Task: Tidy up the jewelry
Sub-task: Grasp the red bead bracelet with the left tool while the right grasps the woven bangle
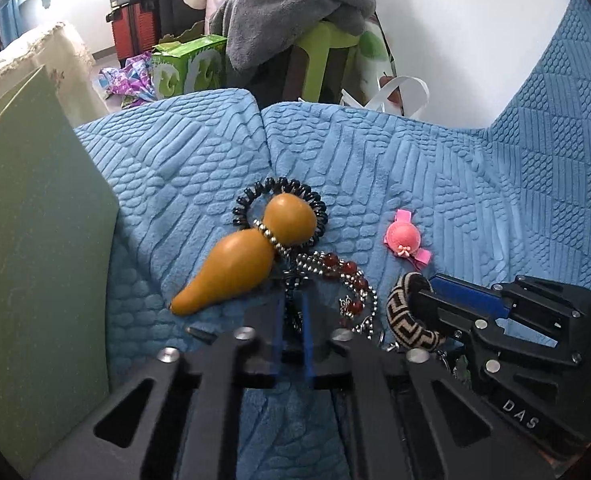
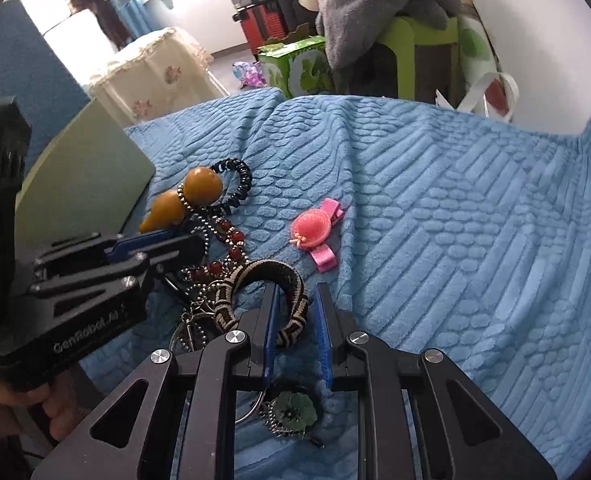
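Observation:
A tangle of jewelry lies on the blue quilted cover [image 1: 435, 184]: an orange gourd charm [image 1: 235, 256] over a black spiral hair tie [image 1: 279, 192], a red bead and silver chain string [image 1: 347, 280], a black-and-beige woven bangle [image 1: 409, 312] and a pink hat hair clip [image 1: 403, 238]. My left gripper [image 1: 293, 316] is shut on the chain string below the gourd. My right gripper [image 2: 297, 312] straddles the bangle's [image 2: 279, 280] rim, fingers close on it. A green clover charm with a ring [image 2: 293, 410] lies under the right gripper.
A green board [image 1: 35, 240] stands at the left edge of the cover. Beyond the cover are a green box [image 1: 191, 68], a green stool with grey cloth [image 1: 319, 40], a red suitcase and a cloth-covered table [image 2: 155, 76].

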Available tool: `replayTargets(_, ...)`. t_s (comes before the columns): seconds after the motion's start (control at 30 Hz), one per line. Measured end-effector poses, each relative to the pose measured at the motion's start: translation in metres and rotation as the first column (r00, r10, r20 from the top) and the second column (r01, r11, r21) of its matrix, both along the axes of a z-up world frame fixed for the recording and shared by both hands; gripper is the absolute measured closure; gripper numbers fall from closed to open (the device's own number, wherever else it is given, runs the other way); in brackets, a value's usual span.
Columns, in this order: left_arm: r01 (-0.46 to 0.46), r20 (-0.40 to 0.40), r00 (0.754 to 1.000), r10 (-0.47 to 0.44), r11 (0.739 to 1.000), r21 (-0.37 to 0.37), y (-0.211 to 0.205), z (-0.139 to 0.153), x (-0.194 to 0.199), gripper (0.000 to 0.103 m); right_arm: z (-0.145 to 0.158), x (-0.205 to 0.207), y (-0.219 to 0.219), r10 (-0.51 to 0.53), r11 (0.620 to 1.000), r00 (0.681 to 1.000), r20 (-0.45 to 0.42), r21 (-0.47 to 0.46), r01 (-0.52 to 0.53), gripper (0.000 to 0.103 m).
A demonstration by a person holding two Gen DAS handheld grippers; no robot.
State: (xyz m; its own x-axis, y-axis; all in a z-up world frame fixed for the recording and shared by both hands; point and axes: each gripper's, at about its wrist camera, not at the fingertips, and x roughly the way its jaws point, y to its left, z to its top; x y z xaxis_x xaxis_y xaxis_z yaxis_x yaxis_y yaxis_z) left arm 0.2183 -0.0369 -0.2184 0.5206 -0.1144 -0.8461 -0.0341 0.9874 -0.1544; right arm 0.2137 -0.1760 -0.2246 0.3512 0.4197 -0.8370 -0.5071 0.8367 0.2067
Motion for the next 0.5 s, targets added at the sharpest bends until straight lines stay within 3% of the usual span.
replayTargets(0.1,-0.003,0.009,1.0,0.003,1.0,-0.027,0.003,0.002,0.0,0.1,0.0,-0.001,0.002,-0.002,1.0,1.0,0.006,-0.022,0.002,0.096)
replayTargets(0.5,0.038,0.093,0.995,-0.028,0.994,-0.104,0.001,0.046,-0.02,0.101,0.032,-0.01,-0.014,-0.104,0.994,0.993,0.057,-0.006,0.105,0.097)
